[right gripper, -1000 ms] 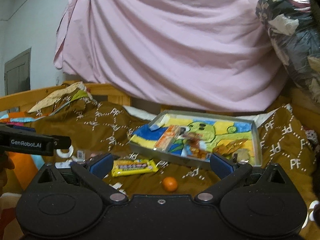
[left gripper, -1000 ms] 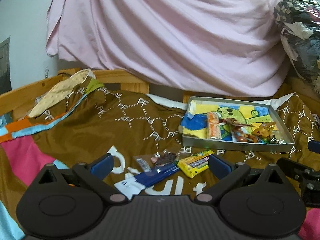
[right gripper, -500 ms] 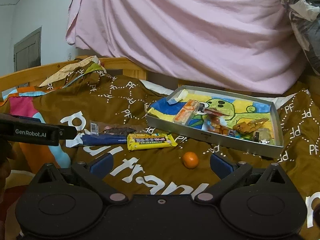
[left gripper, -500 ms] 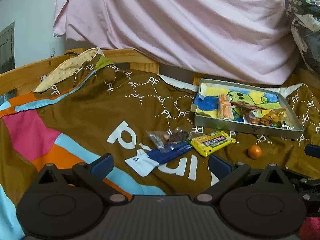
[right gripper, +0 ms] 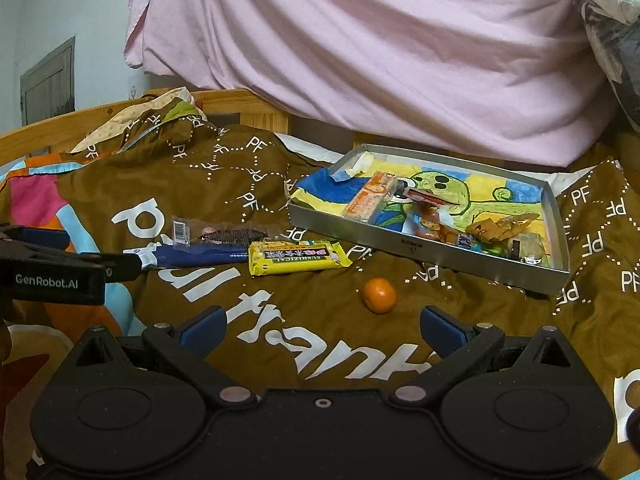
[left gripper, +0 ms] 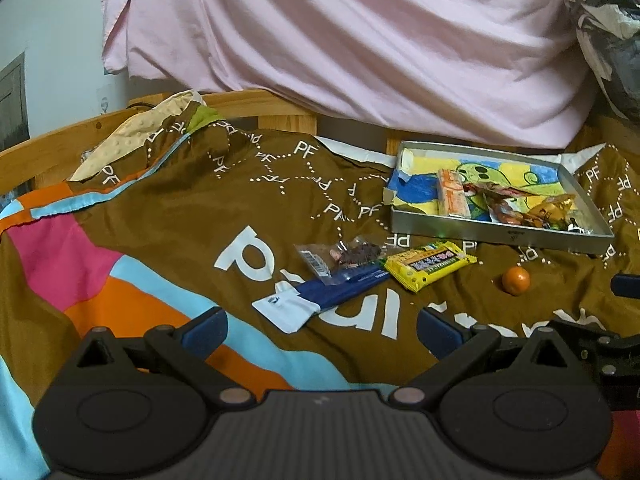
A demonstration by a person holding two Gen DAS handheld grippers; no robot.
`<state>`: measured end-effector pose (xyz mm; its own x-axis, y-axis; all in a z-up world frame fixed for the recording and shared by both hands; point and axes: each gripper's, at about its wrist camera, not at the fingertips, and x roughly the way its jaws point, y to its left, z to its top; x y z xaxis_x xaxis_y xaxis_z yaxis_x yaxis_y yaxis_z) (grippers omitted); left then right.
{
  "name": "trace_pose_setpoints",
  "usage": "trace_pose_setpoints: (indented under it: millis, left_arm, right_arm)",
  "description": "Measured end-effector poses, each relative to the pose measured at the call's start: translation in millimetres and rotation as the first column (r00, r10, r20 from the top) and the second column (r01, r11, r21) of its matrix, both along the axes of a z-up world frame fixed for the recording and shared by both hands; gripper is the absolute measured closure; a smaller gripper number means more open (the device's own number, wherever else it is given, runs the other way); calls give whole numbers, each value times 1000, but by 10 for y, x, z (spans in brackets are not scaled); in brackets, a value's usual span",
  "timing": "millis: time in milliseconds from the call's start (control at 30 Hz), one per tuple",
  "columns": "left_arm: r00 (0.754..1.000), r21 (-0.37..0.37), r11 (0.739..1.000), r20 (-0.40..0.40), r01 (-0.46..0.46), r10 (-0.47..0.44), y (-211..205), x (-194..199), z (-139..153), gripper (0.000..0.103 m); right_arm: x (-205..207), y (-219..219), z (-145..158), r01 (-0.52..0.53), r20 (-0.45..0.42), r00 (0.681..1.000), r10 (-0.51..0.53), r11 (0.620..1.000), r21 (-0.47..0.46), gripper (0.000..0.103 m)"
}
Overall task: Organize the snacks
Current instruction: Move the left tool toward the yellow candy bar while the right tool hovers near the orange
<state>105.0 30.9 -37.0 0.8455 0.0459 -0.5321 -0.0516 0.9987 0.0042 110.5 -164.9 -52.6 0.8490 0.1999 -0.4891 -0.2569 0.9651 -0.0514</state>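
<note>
Your brown blanket (right gripper: pixel 280 320) with white lettering covers the whole bed, and on it the grey tray (right gripper: pixel 404 240) serves as your landmark; it lies with its long axis running left to right, a green cartoon drawing on its floor. Inside the tray an orange-and-white packet (right gripper: pixel 370 198) lies lengthwise toward the back wall, with a heap of crinkled wrappers (right gripper: pixel 480 228) to its right. Just left of the tray's front wall, the yellow bar (right gripper: pixel 296 258) lies flat on the blanket, long axis left to right, its dark label upside down to you. Farther left from the tray, touching the bar's end, the blue stick pack (left gripper: pixel 328 292) points its white end away from the tray, and the clear pouch (right gripper: pixel 220 234) of dark pieces lies along its far side. The small orange fruit (right gripper: pixel 380 295) sits alone, near the tray's front wall. Your right gripper (right gripper: pixel 320 324) and left gripper (left gripper: pixel 320 326) both hover with jaws spread wide, holding nothing.
</note>
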Motion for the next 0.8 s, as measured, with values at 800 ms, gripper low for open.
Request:
trace_pose_setpoints:
  millis: [800]
  left_arm:
    - [994, 40, 994, -31, 105, -104, -398, 445, 52, 0]
  right_arm:
    - [236, -283, 192, 12, -24, 1000, -12, 1000, -12, 1]
